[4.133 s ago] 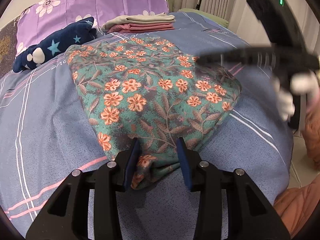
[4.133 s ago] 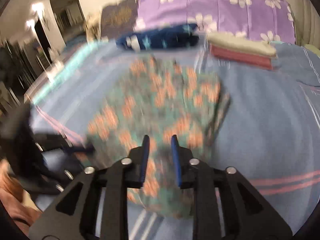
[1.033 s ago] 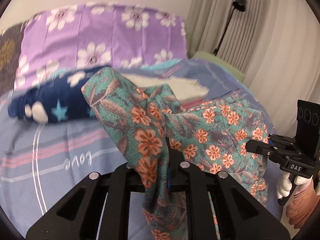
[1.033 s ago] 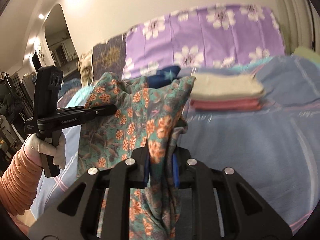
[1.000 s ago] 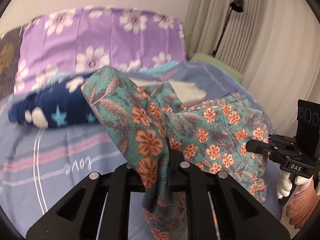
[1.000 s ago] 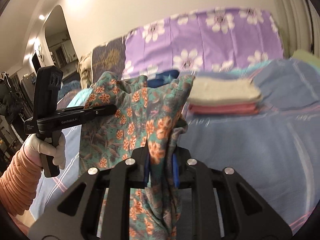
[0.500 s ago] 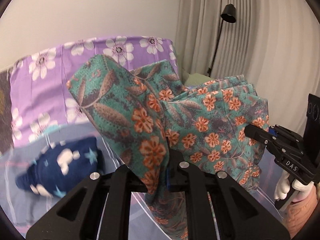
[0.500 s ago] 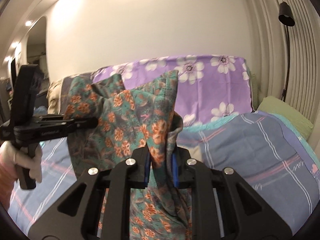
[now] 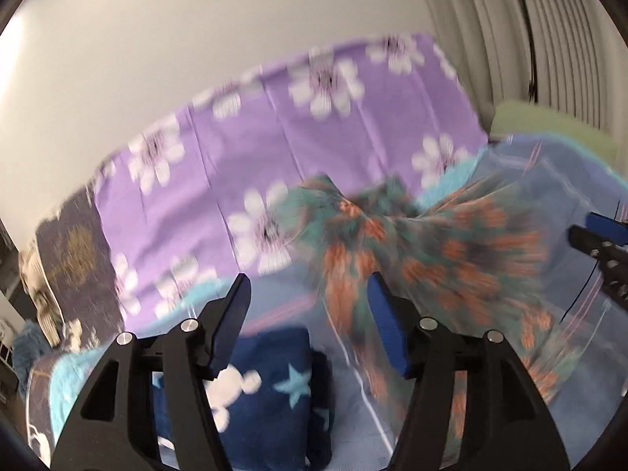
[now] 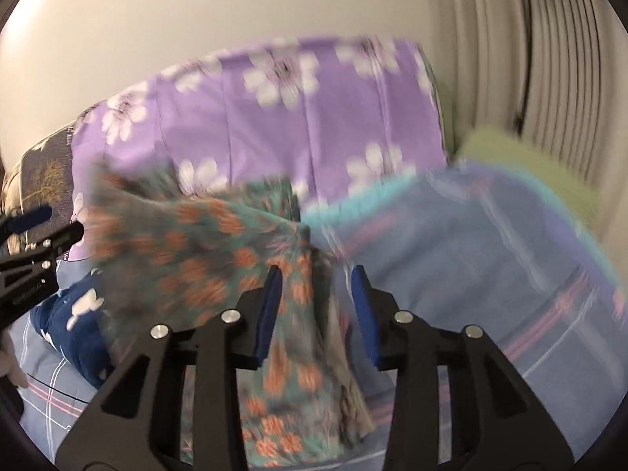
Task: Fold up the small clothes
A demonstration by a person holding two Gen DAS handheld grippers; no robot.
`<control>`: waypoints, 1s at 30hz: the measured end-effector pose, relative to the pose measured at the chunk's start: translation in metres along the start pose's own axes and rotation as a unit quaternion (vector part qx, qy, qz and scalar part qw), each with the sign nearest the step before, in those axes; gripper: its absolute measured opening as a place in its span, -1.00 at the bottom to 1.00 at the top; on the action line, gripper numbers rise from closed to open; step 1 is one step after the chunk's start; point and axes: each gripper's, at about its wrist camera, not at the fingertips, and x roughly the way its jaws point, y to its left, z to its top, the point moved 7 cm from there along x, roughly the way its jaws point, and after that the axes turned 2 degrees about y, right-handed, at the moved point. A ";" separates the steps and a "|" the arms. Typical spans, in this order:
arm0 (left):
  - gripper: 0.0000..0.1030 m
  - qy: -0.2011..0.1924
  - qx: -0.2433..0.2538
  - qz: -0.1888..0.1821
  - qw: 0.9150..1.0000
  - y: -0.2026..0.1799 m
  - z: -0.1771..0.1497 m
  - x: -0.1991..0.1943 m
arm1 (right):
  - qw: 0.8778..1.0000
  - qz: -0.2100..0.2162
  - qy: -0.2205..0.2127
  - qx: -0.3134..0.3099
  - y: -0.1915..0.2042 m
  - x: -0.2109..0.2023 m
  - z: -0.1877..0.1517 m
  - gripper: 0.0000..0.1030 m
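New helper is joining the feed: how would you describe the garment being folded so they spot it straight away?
Start at the purple flowered headboard, then drop to the blue striped bedspread in front of it. The garment is the blurred teal cloth with orange flowers, unlike the navy star-printed item beside it.

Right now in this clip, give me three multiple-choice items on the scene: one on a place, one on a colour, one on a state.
1. Where does the navy star-print item lie in the left wrist view?
A. below the left gripper's jaws
B. on the purple pillow
C. by the curtain

2. What colour are the flowers on the teal garment?
A. white
B. orange
C. yellow

3. How does the right gripper stand?
A. clamped shut on nothing
B. out of view
C. jaws parted, cloth between them

Key: A, it shows low between the jaws; B, orange blooms on teal; C, both jaws stand apart around hanging cloth.
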 end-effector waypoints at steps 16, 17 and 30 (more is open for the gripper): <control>0.32 0.020 0.009 -0.147 0.989 -0.028 -0.206 -0.066 | 0.998 0.027 0.034 -0.040 -0.023 -0.113 -0.222 0.49; 0.37 0.016 -0.004 -0.156 0.988 -0.027 -0.209 -0.076 | 0.999 0.026 0.022 -0.041 -0.022 -0.130 -0.226 0.62; 0.97 -0.030 -0.123 -0.205 0.971 -0.020 -0.249 -0.194 | 0.997 0.008 -0.066 0.047 -0.022 -0.262 -0.233 0.96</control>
